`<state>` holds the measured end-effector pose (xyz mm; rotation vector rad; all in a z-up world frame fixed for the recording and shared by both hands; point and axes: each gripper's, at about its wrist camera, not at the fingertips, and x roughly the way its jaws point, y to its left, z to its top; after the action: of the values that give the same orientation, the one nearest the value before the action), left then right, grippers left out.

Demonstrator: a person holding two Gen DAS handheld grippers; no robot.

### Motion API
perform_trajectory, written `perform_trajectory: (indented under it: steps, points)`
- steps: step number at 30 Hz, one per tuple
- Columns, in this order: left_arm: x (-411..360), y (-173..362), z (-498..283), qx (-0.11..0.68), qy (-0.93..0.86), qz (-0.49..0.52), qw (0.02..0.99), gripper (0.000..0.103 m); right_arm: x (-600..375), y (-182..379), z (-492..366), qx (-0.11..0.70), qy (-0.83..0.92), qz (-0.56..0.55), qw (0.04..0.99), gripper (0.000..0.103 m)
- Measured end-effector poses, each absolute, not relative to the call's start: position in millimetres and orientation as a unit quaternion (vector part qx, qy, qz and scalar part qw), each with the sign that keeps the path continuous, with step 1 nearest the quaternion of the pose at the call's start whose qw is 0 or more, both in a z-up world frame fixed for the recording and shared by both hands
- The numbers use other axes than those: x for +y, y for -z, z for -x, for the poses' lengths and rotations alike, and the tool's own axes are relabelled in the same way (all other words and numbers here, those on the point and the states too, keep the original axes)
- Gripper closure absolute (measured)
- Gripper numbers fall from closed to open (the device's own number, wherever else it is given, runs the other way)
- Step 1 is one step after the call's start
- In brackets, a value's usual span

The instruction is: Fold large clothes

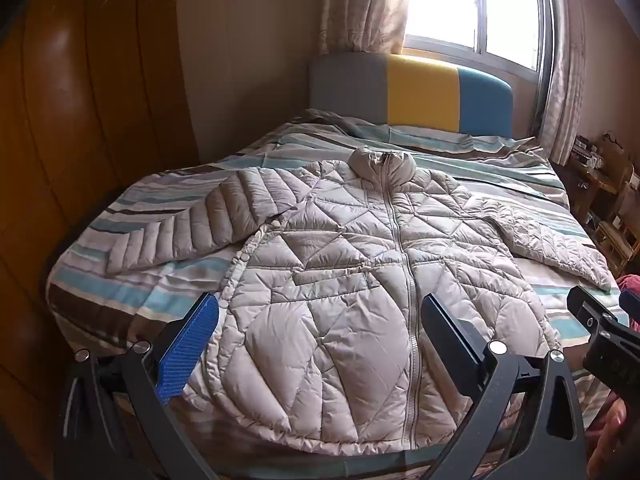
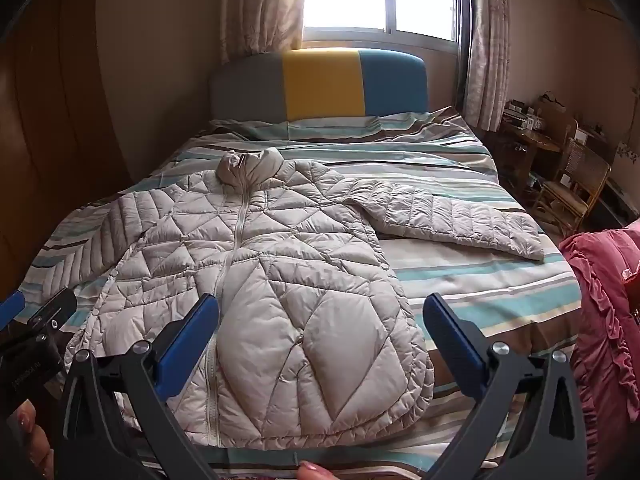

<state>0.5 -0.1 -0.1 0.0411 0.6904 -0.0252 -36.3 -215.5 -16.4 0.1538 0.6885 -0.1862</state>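
Light grey quilted puffer jacket [image 1: 360, 300] lies flat, zipped, front up on the bed with the striped teal, brown and white cover [image 1: 132, 292] — collar toward the grey, yellow and blue headboard [image 1: 412, 94], both sleeves spread out to the sides, hem at the near edge of the bed. Left gripper [image 1: 320, 340] hovers over the lower left part of the jacket, jaws wide apart, nothing between them. Right gripper [image 2: 320, 340] hovers over the lower right part near the hem — jaws wide apart too, gripping nothing; dark red ruffled fabric [image 2: 600, 320] sits at the right of the bed.
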Motion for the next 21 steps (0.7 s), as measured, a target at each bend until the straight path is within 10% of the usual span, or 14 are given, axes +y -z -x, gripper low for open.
perform_trajectory:
  steps: [21]
  points:
    - [-4.4, 0.4, 2.1, 0.334, 0.011, -0.021, 0.942, 0.003, -213.5, 18.4, 33.5, 0.341, 0.084, -0.072, 0.934, 0.002]
